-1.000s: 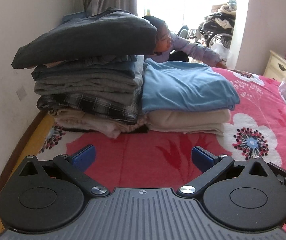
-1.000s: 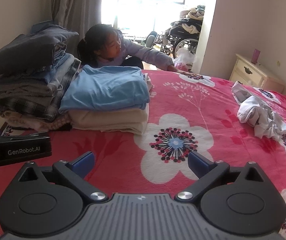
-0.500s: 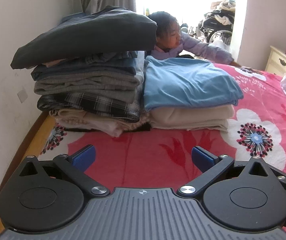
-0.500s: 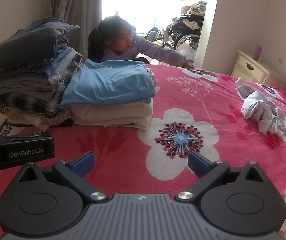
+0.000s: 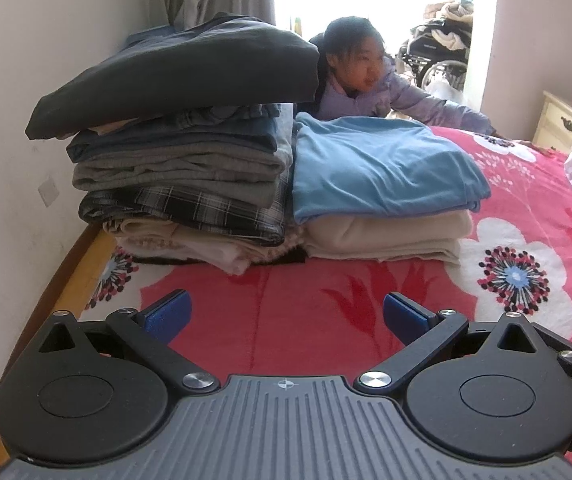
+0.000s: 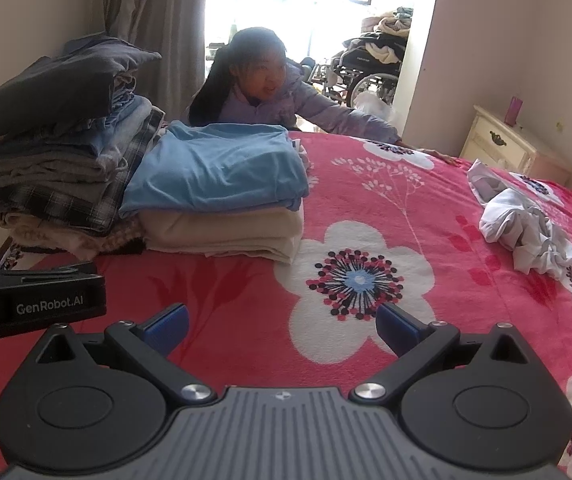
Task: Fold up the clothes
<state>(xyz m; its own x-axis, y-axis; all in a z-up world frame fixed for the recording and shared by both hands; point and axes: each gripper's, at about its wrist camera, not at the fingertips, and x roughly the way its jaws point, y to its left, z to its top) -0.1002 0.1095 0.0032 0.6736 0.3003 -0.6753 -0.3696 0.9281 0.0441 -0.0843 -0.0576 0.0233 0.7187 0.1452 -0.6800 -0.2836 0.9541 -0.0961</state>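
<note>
Your left gripper [image 5: 283,316] and right gripper [image 6: 279,326] hover spread wide, empty, above the bed [image 6: 406,208]; only the right view shows the crumpled white garment [image 6: 526,228].

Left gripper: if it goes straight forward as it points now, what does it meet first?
Probably the folded clothes: the left gripper, open and empty, points over bare blanket toward the beige garment under the blue one. Depth is uncertain.

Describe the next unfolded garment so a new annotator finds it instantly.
Start from the pink floral bedspread. The two folded stacks sit at its left by the wall; look to the opposite, right side. There lies the white crumpled garment, the only loose, unfolded piece, alone on the blanket.
</note>
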